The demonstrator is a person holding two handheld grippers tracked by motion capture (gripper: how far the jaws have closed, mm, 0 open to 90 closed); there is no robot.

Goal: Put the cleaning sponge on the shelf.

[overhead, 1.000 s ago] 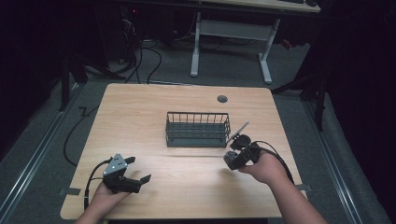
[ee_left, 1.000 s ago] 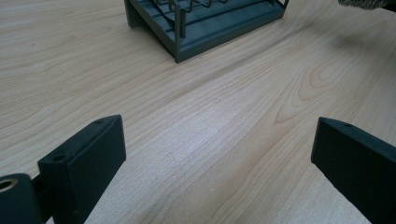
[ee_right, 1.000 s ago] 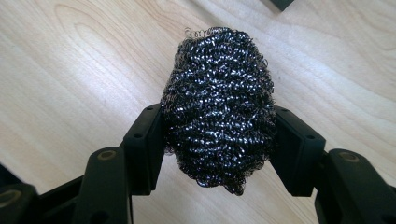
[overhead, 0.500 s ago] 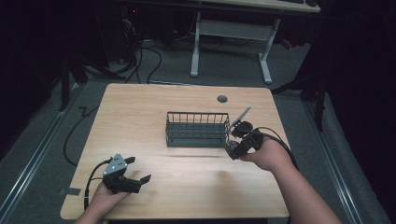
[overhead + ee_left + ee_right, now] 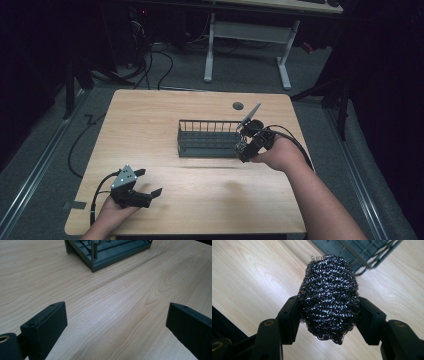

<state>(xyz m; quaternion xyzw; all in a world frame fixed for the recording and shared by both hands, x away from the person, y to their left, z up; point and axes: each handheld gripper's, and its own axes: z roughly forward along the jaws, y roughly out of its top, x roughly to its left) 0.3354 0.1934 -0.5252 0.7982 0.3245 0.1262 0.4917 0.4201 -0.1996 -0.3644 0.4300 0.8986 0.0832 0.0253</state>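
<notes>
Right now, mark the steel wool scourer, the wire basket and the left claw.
steel wool scourer (image 5: 329, 296), right gripper view, middle of the wire ball.
wire basket (image 5: 207, 146), high view, near side wall.
left claw (image 5: 149, 183), high view, gap midway between its fingertips.

Wire rack (image 5: 207, 139) stood on the table (image 5: 150, 125), right of centre. Right gripper (image 5: 243, 148) was at the rack's right end, steel-wool scourer (image 5: 329, 296) between its fingers (image 5: 290, 317), above the table just beside the rack. Left gripper (image 5: 147, 186) sat near the table's front-left corner, well apart from the rack. Small round grommet (image 5: 238, 106) lay behind the rack.
</notes>
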